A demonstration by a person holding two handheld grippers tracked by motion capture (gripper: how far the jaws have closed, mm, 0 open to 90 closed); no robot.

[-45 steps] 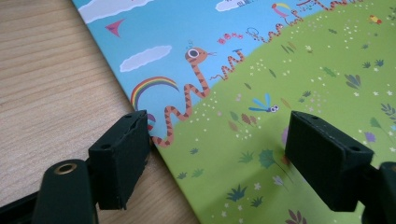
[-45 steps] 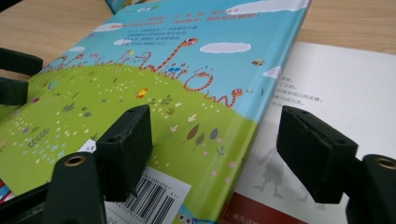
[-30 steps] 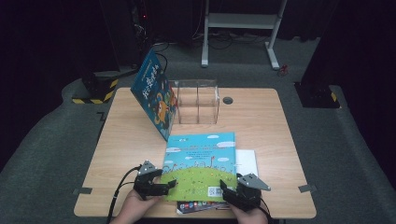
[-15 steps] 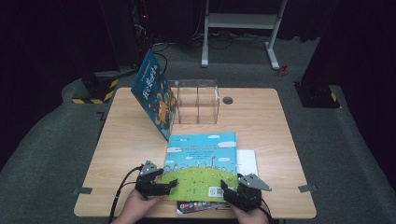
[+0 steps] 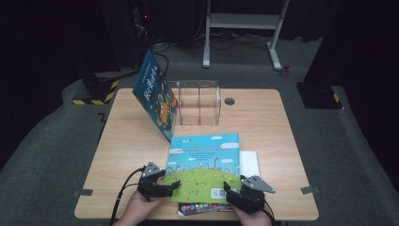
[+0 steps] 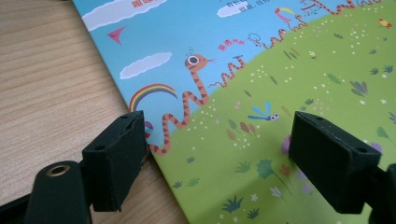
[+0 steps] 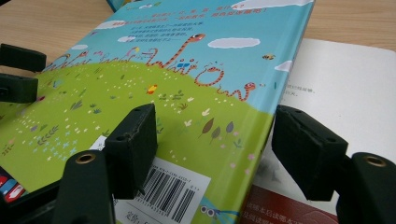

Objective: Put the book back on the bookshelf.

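Left gripper (image 6: pixel 219 154) jaws are open, straddling the near left corner of the green-and-blue picture book (image 5: pixel 204 165) — pads not pressing on it. Right gripper (image 7: pixel 215 149) jaws are open too, set either side of the book's near right edge by the barcode, no squeeze visible. The book lies flat at the near edge of the surface (image 5: pixel 282 141), on top of a white book (image 5: pixel 250 162) and another with a red cover (image 7: pixel 289 207) peeking out beneath. Further back, a second picture book (image 5: pixel 155 94) leans tilted against the clear acrylic holder (image 5: pixel 198 102), whose compartments look empty. My read: one book is parked at the holder, nothing slotted in, and this one isn't gripped or lifted yet — most of the work is left.
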